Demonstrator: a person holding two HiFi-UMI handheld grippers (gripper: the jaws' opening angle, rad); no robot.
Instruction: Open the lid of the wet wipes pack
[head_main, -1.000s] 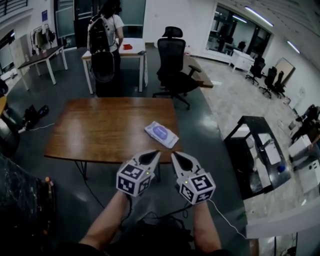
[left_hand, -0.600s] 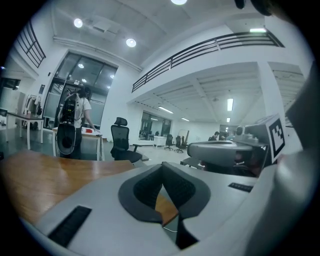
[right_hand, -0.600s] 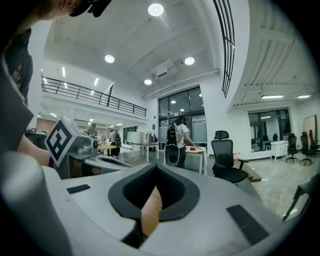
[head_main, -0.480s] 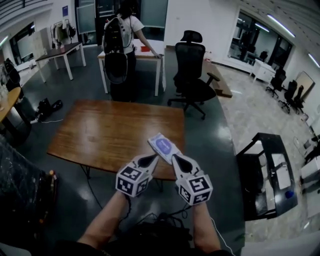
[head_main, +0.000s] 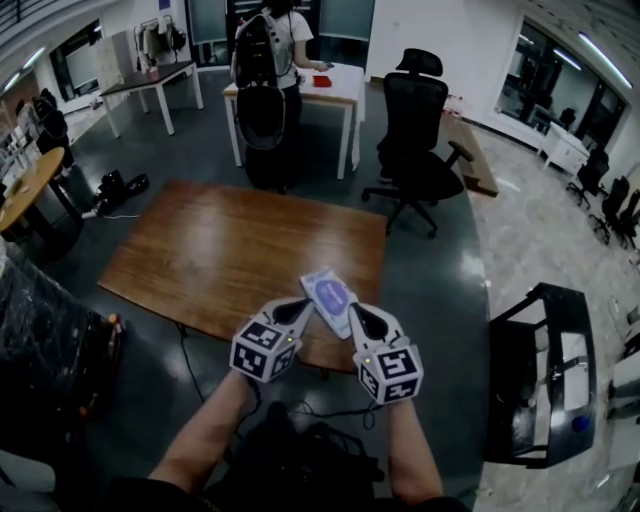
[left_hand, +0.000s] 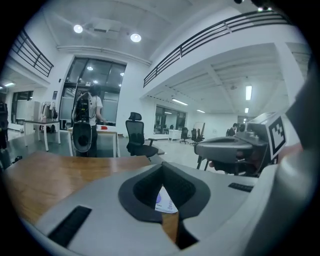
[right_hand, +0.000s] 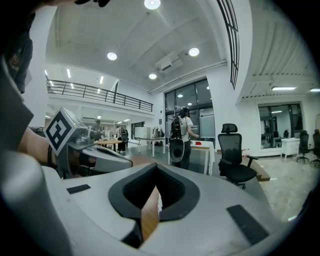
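The wet wipes pack (head_main: 328, 298) is a white flat pack with a purple lid. It lies on the brown wooden table (head_main: 220, 255) close to the front right edge. My left gripper (head_main: 302, 305) is shut, its tip just left of the pack's near end. Just right of that end is the tip of my right gripper (head_main: 356, 312), also shut. Neither tip holds anything, and I cannot tell whether they touch the pack. In the left gripper view the pack (left_hand: 164, 202) shows through the slit of the closed left gripper (left_hand: 162, 167). The right gripper (right_hand: 156, 167) shows only table wood in its slit.
A black office chair (head_main: 420, 130) stands beyond the table's far right corner. A person with a backpack (head_main: 268, 60) stands at a white desk (head_main: 335, 85) behind. A black cart (head_main: 545, 370) is at the right, and cables (head_main: 300, 410) lie on the floor below my hands.
Both grippers have moved forward and a little down, from short of the table edge to either side of the pack's near end. Both have stayed shut.
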